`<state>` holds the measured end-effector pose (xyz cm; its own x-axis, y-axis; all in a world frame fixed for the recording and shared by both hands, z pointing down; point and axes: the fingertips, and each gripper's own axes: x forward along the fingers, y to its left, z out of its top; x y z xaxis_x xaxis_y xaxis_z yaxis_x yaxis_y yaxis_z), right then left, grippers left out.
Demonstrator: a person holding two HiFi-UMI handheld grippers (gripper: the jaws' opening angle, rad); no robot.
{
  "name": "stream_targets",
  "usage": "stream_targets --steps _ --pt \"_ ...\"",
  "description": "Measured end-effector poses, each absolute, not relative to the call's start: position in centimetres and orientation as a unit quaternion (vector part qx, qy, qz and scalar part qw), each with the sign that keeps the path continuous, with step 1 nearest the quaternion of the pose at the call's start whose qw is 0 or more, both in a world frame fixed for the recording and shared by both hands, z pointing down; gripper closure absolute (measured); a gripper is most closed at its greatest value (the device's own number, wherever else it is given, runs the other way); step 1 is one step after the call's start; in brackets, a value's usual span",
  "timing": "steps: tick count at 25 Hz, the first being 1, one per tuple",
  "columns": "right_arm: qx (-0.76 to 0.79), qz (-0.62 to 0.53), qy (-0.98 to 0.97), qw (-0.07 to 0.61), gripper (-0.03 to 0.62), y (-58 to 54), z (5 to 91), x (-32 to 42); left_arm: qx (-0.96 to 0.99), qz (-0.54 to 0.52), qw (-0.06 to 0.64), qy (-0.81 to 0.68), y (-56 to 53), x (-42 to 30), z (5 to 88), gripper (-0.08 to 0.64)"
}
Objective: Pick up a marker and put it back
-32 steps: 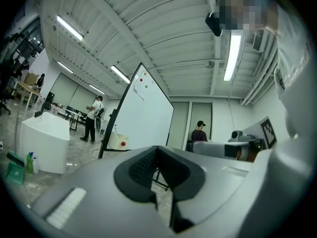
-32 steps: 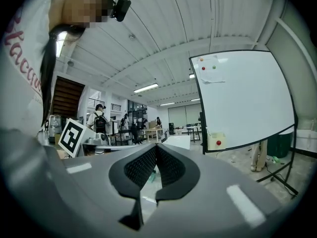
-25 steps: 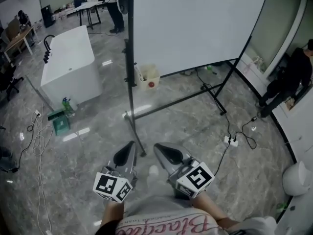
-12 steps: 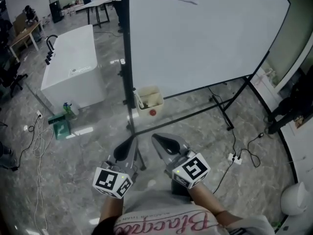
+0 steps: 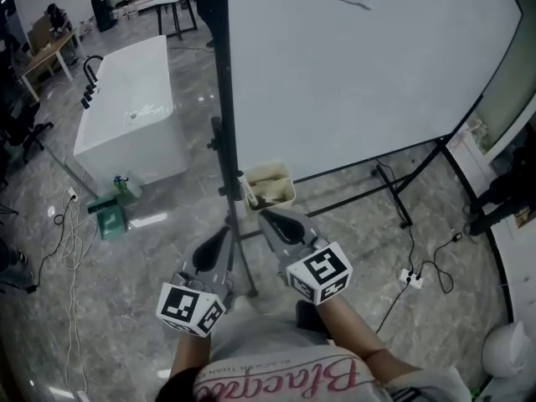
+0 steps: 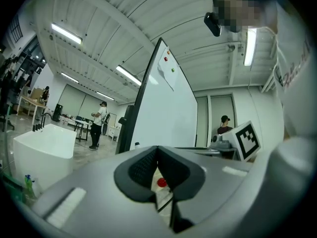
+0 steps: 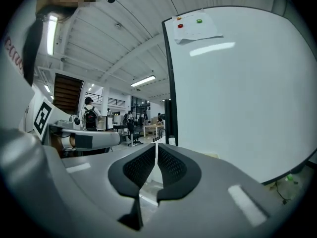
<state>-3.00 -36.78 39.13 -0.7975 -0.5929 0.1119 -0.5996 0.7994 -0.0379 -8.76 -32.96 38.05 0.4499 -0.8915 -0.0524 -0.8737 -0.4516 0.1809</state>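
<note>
A small beige bin (image 5: 270,185) with a red dot hangs on the black post (image 5: 226,132) of a large whiteboard (image 5: 368,74); I cannot make out a marker in it. My left gripper (image 5: 223,231) is held low in front of me, shut and empty, and its view shows the pads (image 6: 143,167) meeting at the tip, with the bin's red dot (image 6: 161,182) behind them. My right gripper (image 5: 268,218) points at the bin from just below it. Its jaws have just been opening: a thin slit shows between the pads (image 7: 171,165), with nothing between them.
A white tub-like block (image 5: 130,111) stands left of the board, with a green crate (image 5: 109,218) and cables beside it. The board's leg frame (image 5: 394,195) and a power strip (image 5: 410,279) lie on the floor at right. A person in black (image 5: 507,195) stands at the far right.
I have walked toward the whiteboard: the board and the beige bin have come closer, the bin now just beyond the right gripper's tips. Both grippers moved forward with me.
</note>
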Motion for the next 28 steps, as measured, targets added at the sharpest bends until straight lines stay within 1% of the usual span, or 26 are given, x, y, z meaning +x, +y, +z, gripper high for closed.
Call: stream_targets --steps 5,8,11,14,16,18,21,23,28 --pt "0.324 0.034 -0.943 0.072 0.538 -39.9 39.8 -4.3 0.858 -0.069 0.063 -0.505 -35.7 -9.4 37.9 0.56" --pt "0.329 0.033 -0.939 0.1 0.518 -41.5 40.7 -5.3 0.863 -0.069 0.063 -0.496 -37.0 -9.7 37.8 0.56" --pt "0.335 0.023 -0.932 0.137 0.482 -42.8 41.5 -6.5 0.868 -0.068 0.066 -0.488 -38.1 -10.3 38.0 0.56" --pt "0.346 0.013 -0.923 0.171 0.486 -43.8 42.4 -7.2 0.872 -0.063 0.067 -0.48 -38.9 -10.8 38.1 0.56" --pt "0.343 0.005 -0.922 0.178 0.514 -44.0 42.4 -7.6 0.874 -0.062 0.065 -0.477 -39.3 -10.9 38.1 0.56" --pt "0.338 0.002 -0.924 0.177 0.517 -43.8 42.2 -7.6 0.872 -0.063 0.063 -0.481 -39.8 -11.1 38.1 0.56" --pt "0.335 0.006 -0.93 0.15 0.518 -43.4 40.7 -6.7 0.867 -0.068 0.061 -0.49 -40.5 -11.0 37.8 0.56" --pt "0.337 0.015 -0.935 0.107 0.518 -43.2 38.8 -5.7 0.866 -0.073 0.057 -0.491 -40.8 -11.0 37.3 0.56" --pt "0.333 0.068 -0.937 -0.076 0.52 -42.9 32.1 -1.4 0.872 -0.086 0.043 -0.481 -41.3 -10.1 35.5 0.56"
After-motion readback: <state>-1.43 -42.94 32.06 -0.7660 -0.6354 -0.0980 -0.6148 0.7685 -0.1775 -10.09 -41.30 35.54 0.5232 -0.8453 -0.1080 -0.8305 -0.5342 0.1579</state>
